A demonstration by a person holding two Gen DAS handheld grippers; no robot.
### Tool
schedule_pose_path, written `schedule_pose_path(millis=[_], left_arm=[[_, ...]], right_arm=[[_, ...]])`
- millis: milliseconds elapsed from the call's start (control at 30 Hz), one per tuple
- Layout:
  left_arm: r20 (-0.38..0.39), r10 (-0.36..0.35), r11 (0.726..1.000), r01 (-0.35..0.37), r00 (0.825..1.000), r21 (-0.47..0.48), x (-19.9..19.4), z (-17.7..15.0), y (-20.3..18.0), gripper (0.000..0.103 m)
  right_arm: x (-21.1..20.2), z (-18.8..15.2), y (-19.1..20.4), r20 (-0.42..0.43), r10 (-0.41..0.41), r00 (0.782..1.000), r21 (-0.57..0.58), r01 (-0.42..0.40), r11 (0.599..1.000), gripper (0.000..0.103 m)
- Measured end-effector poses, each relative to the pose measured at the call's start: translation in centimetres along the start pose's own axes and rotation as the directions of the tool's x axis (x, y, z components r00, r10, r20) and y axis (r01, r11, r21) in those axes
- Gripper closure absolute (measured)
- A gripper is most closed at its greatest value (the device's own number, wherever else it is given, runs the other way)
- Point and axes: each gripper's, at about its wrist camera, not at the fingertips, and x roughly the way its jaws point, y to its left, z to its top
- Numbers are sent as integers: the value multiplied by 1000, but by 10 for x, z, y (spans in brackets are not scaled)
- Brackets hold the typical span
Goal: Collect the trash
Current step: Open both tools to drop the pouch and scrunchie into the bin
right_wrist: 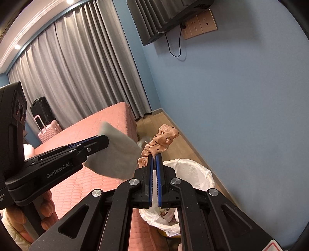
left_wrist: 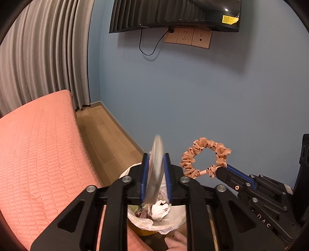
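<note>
Already above the half-filled bin point(right_wrist: 193, 173), left fingers point(left_wrist: 156, 173) pinch a gray sheet point(right_wrist: 115, 154), right fingers point(right_wrist: 154, 166) a scrunchie point(left_wrist: 204, 156); dropping remains.

Grey pad point(left_wrist: 156, 170) and dotted scrunchie point(left_wrist: 204, 157) above lined bin point(right_wrist: 195, 173).

The grey flat piece point(left_wrist: 156, 170) is motion-blurred in both views, so what it is cannot be told. The left gripper point(left_wrist: 156, 164) hides the near part of the lined trash bin point(left_wrist: 173, 220); its contents are too crumpled to identify. The wall-mounted screen point(left_wrist: 173, 15) is cut off at the top edge. The yellow sticker point(left_wrist: 229, 19) on it carries print too small to read.
</note>
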Motion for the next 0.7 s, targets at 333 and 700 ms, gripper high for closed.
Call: schedule_pose_path(millis=[333,700], left_arm=[[35,36,999,-36,999,-14,9,10,4,45],[47,94,995,-92,994,-49,4,7,21,27]], right_arm=[[25,5,-2,-17,4,1000,10,-4,1000,100],[36,3,10,-28,4,1000,6,-4,1000,94]])
